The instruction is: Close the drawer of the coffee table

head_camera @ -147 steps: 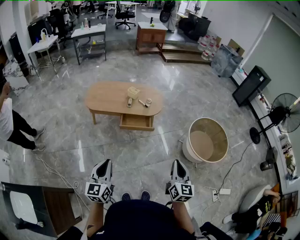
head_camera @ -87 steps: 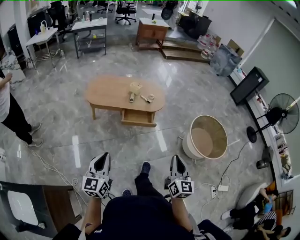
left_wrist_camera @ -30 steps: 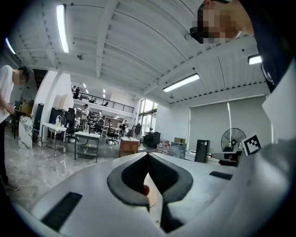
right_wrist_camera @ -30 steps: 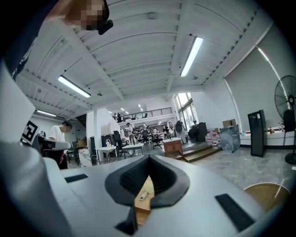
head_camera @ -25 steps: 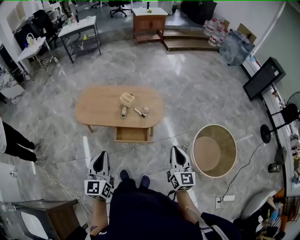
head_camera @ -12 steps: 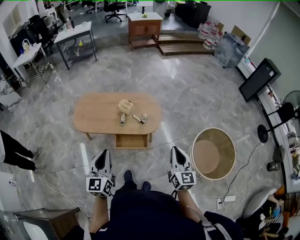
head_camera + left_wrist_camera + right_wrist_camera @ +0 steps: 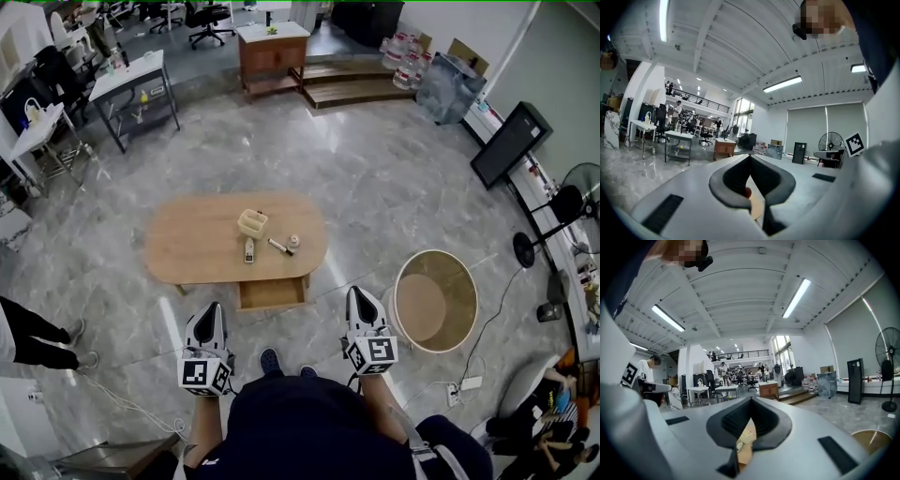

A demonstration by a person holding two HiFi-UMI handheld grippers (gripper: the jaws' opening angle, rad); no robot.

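An oval wooden coffee table [image 7: 192,246] stands on the grey floor ahead of me. Its drawer [image 7: 272,293] is pulled out from the near side. On top lie a small basket [image 7: 251,222], a remote [image 7: 248,251], a marker [image 7: 279,247] and a small cup [image 7: 293,242]. My left gripper [image 7: 212,308] is shut and empty, held short of the table, left of the drawer. My right gripper [image 7: 357,293] is also shut and empty, level with the drawer and to its right. The left gripper view shows the meeting jaws [image 7: 750,157]; the right gripper view shows the same [image 7: 751,399].
A round beige tub [image 7: 434,300] stands right of the table. A fan [image 7: 562,211] and a black screen [image 7: 511,142] line the right wall. A person's legs [image 7: 33,328] show at left. A wooden cabinet [image 7: 274,52] and metal tables [image 7: 136,84] stand far back.
I have walked closer to the coffee table, which now lies just ahead of both grippers. The drawer stays pulled out and both grippers stay shut.
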